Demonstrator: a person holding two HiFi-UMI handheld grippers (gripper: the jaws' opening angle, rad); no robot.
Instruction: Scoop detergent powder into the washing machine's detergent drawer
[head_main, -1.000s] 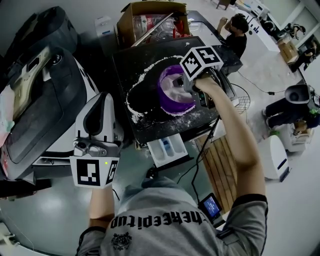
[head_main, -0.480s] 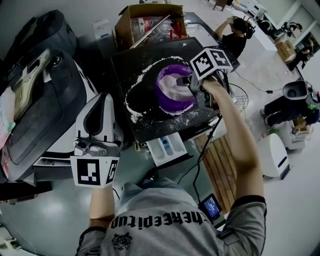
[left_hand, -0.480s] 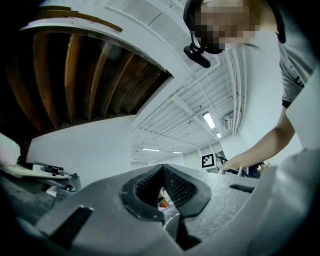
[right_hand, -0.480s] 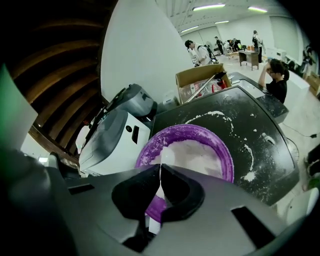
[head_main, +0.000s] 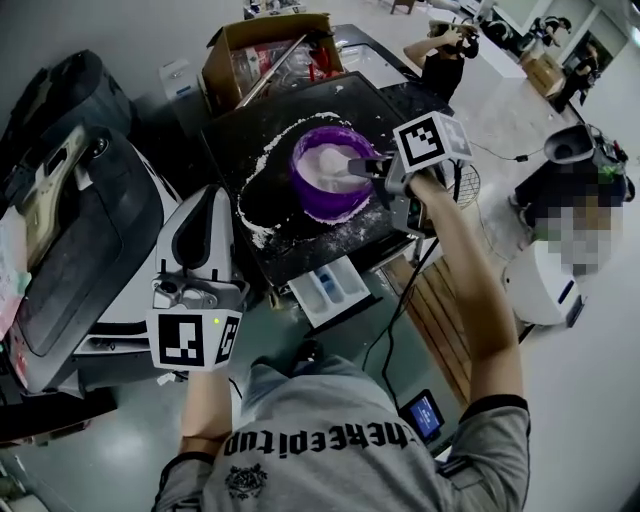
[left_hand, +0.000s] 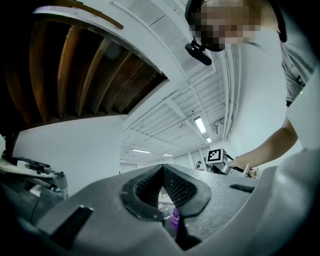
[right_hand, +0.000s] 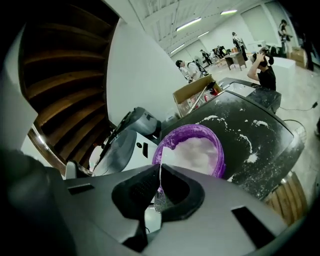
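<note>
Over the last second the right gripper (right_hand: 159, 172) has slid off the middle of the bowl (head_main: 312, 196) to its right rim, and the whole machine top (head_main: 240, 140) now sits further up and left in the head view. The left gripper (left_hand: 163, 175) has kept its place at lower left.

The right fingers are closed on a thin, pale scoop (right_hand: 159, 192), pinched edge-on so its handle stands between the pads; its far end reaches into the powder (head_main: 335, 165) that fills the bowl. We judge this grip keeps the scoop stiff while it digs and level once it is loaded.

The bowl stands at upper centre on the dark machine top, inside an arc of spilled powder (head_main: 252, 228); that spill tells us how readily the grains scatter. The drawer (head_main: 333, 288) hangs open just below the top's front edge, at the middle of the frame, so the carry from bowl to drawer is short.

The left fingers are closed on nothing and held well apart from the work, out of the scoop's path. We take the scooping as under way, with nothing yet tipped into the drawer that we can see.
</note>
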